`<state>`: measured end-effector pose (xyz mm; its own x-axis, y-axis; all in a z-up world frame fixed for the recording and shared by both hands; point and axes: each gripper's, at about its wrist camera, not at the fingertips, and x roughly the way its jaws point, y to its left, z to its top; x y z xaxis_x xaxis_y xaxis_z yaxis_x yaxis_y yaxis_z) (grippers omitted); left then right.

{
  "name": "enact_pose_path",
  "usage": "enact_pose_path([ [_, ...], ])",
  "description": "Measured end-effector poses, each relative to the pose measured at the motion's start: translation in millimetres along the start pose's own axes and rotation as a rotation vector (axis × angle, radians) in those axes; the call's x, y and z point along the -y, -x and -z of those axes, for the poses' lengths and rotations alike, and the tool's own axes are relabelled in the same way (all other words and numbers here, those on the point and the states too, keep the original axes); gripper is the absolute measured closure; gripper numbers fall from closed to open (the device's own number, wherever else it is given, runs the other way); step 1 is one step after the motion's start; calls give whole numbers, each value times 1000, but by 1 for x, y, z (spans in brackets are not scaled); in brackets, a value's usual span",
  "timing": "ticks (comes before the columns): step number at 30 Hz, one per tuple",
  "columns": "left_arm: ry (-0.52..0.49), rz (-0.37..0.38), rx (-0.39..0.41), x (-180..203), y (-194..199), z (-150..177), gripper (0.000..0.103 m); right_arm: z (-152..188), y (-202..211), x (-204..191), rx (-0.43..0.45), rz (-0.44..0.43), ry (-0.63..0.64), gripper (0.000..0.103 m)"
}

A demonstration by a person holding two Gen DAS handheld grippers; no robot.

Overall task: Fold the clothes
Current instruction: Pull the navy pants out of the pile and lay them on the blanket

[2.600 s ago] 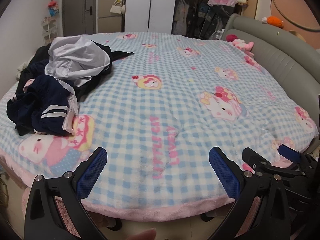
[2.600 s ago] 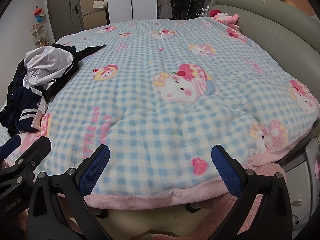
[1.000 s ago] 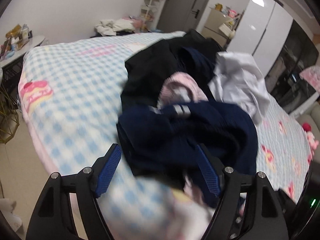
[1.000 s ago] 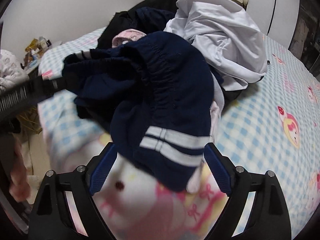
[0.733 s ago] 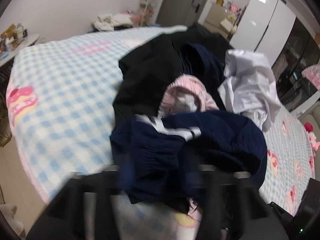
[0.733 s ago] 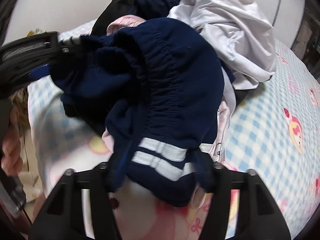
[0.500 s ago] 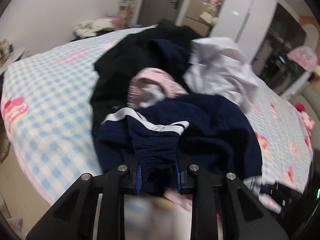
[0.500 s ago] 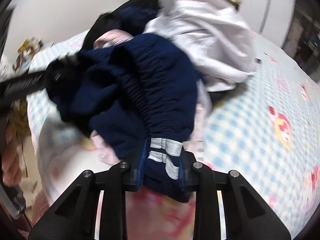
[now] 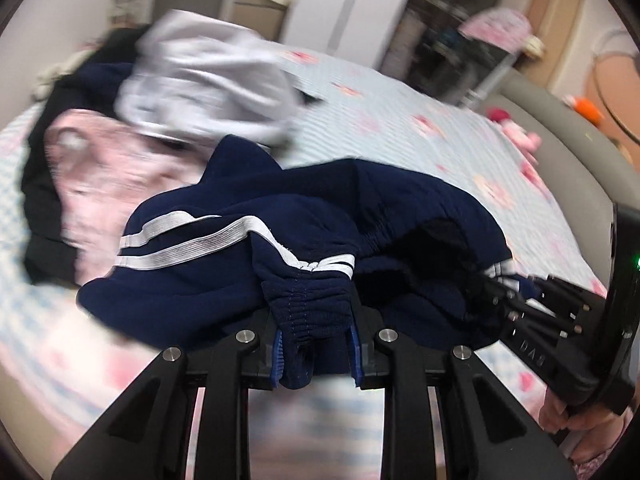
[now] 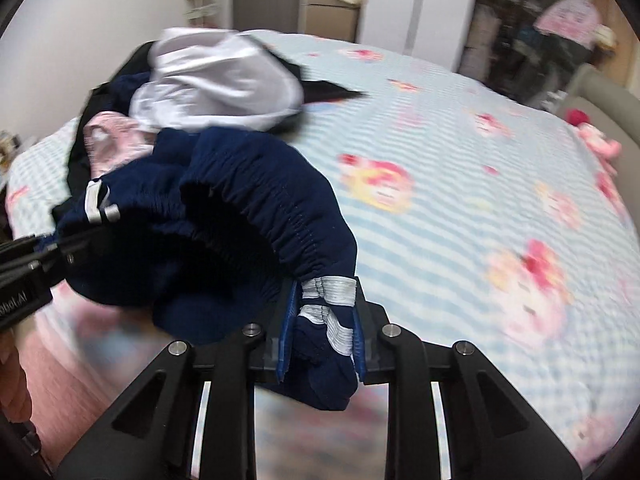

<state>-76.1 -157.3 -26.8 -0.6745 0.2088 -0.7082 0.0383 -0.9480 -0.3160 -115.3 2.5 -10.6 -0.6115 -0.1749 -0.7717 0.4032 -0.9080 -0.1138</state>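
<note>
Navy shorts with white stripes (image 9: 304,240) hang bunched between my two grippers above the bed. My left gripper (image 9: 316,344) is shut on the gathered elastic waistband. My right gripper (image 10: 324,328) is shut on another part of the waistband at the white stripes; the shorts (image 10: 224,216) spread to its left. The right gripper also shows at the right of the left wrist view (image 9: 520,304), and the left gripper at the left of the right wrist view (image 10: 48,244). Both views are blurred by motion.
A pile of clothes lies behind the shorts: a white garment (image 10: 220,80), a pink one (image 9: 104,168) and black ones (image 9: 44,200). The blue checked cartoon blanket (image 10: 460,184) covers the bed. A grey headboard (image 9: 568,136) runs along the right.
Both grippers closed on the navy shorts' waistband and lifted them off the pile. The shorts now move right, away from the pile, uncovering the pink garment.
</note>
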Motion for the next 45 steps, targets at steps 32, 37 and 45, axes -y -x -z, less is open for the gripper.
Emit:
enact_pose_path([
  [32,-186,92,-126,159,-30,68,77,158,31,184,-162,-69,-309,45],
  [37,-114,46,-92,122,-23,57,77,158,38,186,-149,30,-327,54],
  [45,-138,31,-71,107,-10,53,76,150,48,167,-150,212,-220,54],
])
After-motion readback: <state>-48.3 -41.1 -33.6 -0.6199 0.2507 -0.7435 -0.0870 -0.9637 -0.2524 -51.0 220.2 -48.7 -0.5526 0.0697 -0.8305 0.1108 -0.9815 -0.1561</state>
